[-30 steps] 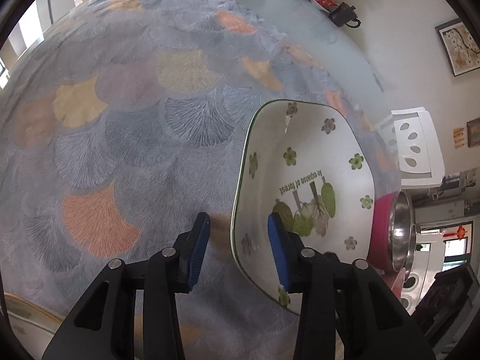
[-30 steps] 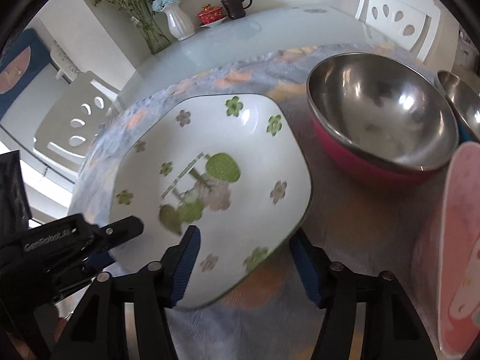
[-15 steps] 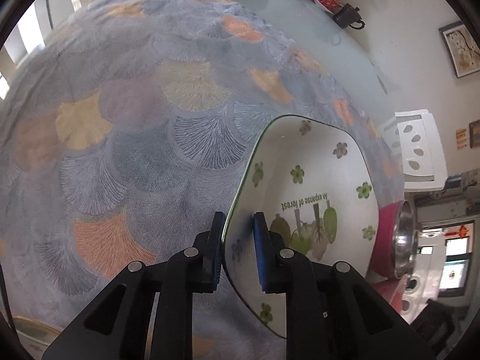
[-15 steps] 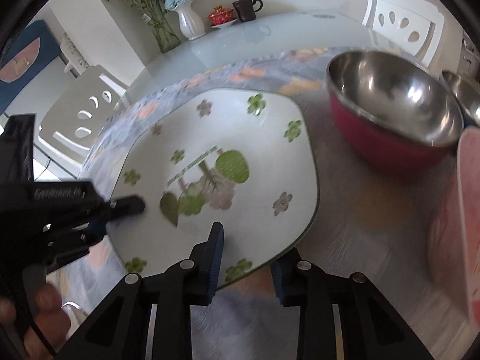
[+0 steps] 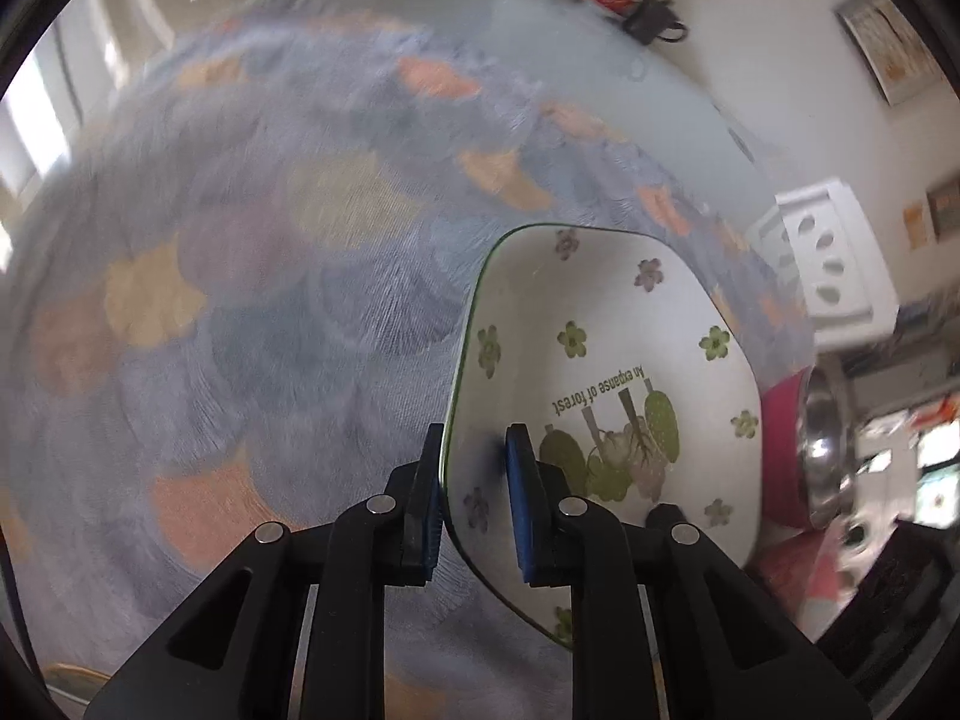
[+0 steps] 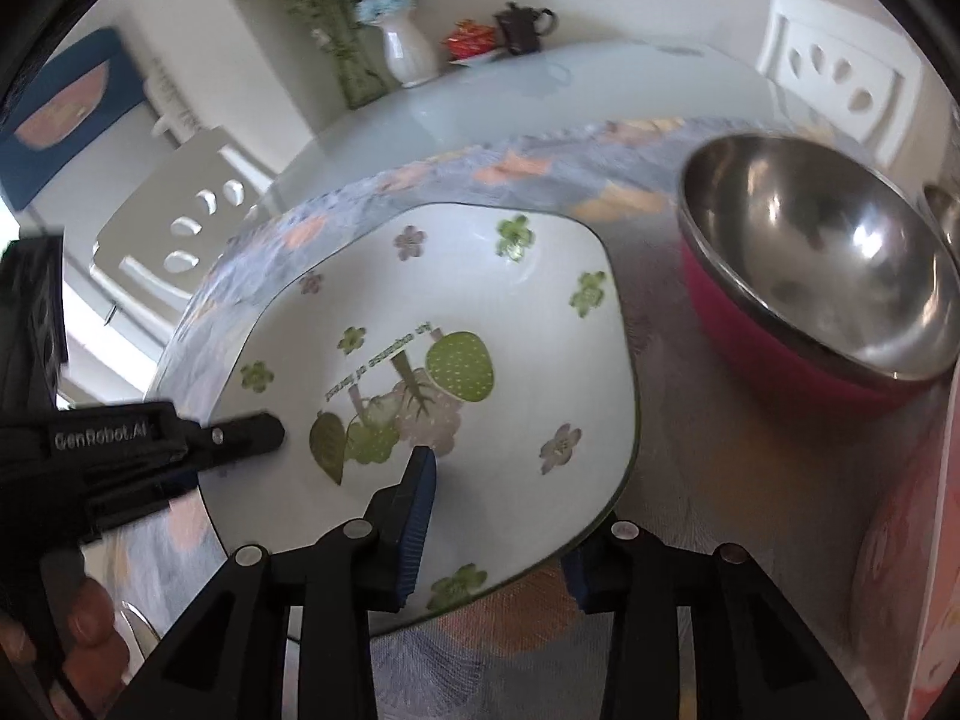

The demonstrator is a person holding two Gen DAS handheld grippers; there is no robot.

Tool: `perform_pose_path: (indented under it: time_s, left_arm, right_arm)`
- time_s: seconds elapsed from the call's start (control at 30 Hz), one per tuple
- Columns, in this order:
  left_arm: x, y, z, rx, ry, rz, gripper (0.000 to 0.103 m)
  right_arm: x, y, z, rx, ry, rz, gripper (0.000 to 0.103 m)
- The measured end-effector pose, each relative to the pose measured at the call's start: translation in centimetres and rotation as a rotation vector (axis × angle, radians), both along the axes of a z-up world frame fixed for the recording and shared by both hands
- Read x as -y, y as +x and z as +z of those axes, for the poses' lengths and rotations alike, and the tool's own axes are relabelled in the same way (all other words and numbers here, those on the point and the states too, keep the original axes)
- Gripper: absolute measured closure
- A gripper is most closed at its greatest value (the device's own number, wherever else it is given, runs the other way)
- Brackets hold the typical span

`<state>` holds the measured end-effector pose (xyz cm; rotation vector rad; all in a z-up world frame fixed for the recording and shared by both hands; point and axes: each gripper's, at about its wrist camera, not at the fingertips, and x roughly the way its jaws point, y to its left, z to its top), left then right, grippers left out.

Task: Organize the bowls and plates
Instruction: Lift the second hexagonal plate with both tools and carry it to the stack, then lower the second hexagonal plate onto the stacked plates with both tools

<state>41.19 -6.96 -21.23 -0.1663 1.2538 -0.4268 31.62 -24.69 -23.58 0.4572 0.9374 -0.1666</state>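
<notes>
A white hexagonal plate (image 5: 600, 360) with green flowers and a tree print lies tilted over the patterned tablecloth (image 5: 240, 300). My left gripper (image 5: 474, 444) is shut on its left rim, one blue pad on each face. In the right wrist view the same plate (image 6: 480, 300) fills the middle, and the left gripper (image 6: 264, 429) reaches onto it from the left. My right gripper (image 6: 498, 516) straddles the near rim, one finger above the plate and the other below. Its jaws are opening and stand apart from the plate.
A steel bowl with a pink outside (image 6: 810, 276) sits to the right of the plate, with a second steel bowl (image 6: 945, 216) at the edge. A pink object (image 6: 924, 540) stands at the near right. A vase (image 6: 408, 48), a teapot (image 6: 522, 27) and white chairs (image 6: 840, 72) are beyond.
The left jaws closed onto the plate's rim and stay there. The right jaws narrowed around the near rim, then widened again. The plate's left side has tipped up a little.
</notes>
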Motion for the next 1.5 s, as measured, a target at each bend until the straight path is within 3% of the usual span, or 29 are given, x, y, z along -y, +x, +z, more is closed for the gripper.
perform_pose_path:
  time_s: [0.37, 0.73, 1.1, 1.3, 1.5]
  left_arm:
    - [-1.0, -2.6, 3.7, 0.165, -0.005, -0.06, 0.088]
    - [-5.6, -7.8, 9.6, 0.309, -0.078, -0.069, 0.088]
    - [-13.2, -13.7, 15.2, 0.429, -0.096, -0.063, 0.088]
    - [-17.6, -16.4, 16.4, 0.449, -0.108, -0.043, 0.088]
    - [-20.2, -18.8, 15.2, 0.423, -0.108, -0.051, 0.088]
  right_arm:
    - [0.0, -1.8, 1.5, 0.073, 0.049, 0.009, 0.068]
    - [-3.5, -5.5, 7.6, 0.177, 0.019, 0.018, 0.068]
    - [-10.8, -10.7, 13.5, 0.275, 0.004, 0.063, 0.068]
    - [-15.5, -13.6, 15.3, 0.299, 0.006, 0.078, 0.068]
    - [-19.1, -16.6, 14.8, 0.272, 0.003, 0.086, 0.068]
